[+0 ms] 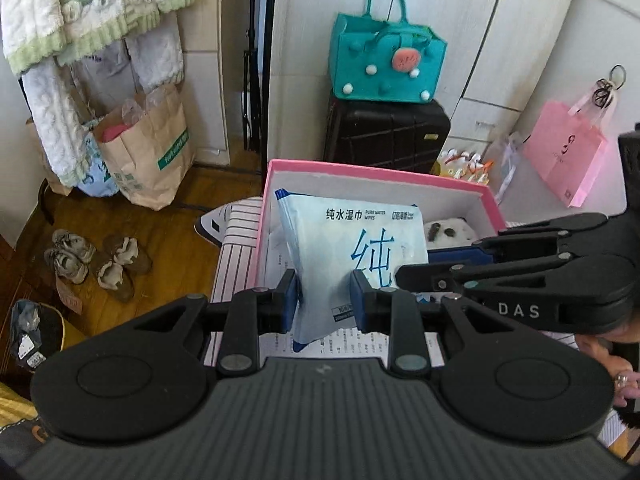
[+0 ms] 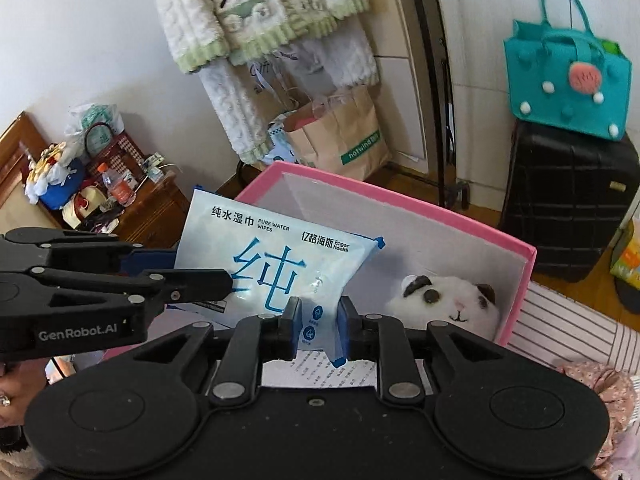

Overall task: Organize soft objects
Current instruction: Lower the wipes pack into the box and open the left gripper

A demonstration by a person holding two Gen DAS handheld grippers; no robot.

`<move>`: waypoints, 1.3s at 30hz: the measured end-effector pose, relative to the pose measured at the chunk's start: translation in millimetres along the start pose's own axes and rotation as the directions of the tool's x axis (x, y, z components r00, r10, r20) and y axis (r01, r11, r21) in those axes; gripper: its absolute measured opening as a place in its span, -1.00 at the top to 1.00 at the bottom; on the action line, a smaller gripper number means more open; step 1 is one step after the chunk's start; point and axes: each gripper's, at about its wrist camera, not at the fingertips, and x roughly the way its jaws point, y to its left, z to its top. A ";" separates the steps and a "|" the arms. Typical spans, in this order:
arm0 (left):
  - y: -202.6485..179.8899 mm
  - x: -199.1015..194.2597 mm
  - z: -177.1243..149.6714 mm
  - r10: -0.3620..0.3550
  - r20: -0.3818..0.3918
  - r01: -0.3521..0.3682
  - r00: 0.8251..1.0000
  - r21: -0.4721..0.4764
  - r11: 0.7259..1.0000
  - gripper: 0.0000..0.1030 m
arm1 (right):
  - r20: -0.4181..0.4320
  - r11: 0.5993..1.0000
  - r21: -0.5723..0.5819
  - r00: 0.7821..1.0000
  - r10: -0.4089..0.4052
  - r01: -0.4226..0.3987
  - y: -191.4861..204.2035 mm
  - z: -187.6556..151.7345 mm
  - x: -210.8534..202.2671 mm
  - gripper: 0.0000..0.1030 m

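A pale blue pack of wet wipes [image 1: 352, 248] stands upright over the pink box [image 1: 360, 170]. My left gripper [image 1: 324, 300] is shut on its lower edge. My right gripper [image 2: 319, 326] is shut on the pack's [image 2: 276, 256] lower right corner. Each gripper also shows from the side in the other view, the right one [image 1: 500, 264] and the left one [image 2: 132, 276]. A white plush with dark ears [image 2: 452, 300] lies inside the pink box [image 2: 400, 200] at the right; it also shows in the left wrist view [image 1: 450, 232]. A printed paper sheet [image 2: 336, 368] lies on the box floor.
The box rests on a striped cloth [image 1: 236, 256]. Behind it stand a black suitcase [image 1: 386, 132] with a teal felt bag [image 1: 384, 68] on top, a brown paper bag [image 1: 148, 152], hanging fleece clothes [image 1: 80, 8] and a pink gift bag [image 1: 564, 152]. Shoes [image 1: 96, 264] lie on the wooden floor.
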 end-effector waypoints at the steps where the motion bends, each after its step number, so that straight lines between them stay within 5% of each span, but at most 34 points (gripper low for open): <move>1: -1.5 1.1 0.1 0.004 0.001 -0.004 1.000 0.008 1.000 0.48 | 0.002 1.000 0.004 1.000 -0.005 0.005 -0.7 0.5 1.1 0.52; 14: -19.7 31.8 14.2 0.092 -0.009 -0.090 0.996 0.114 0.989 0.41 | -0.053 0.997 0.035 0.997 -0.061 0.063 -14.8 9.7 21.1 0.50; 20: -29.5 39.4 13.5 0.227 0.057 -0.232 0.972 0.135 0.963 0.35 | -0.030 0.998 0.027 0.998 -0.059 0.060 -13.9 10.3 11.9 0.44; 39: -39.2 -43.2 -9.2 0.123 0.027 -0.126 0.992 0.167 0.978 -0.01 | 0.057 0.992 -0.096 0.996 -0.075 0.080 29.4 -33.9 -77.6 0.33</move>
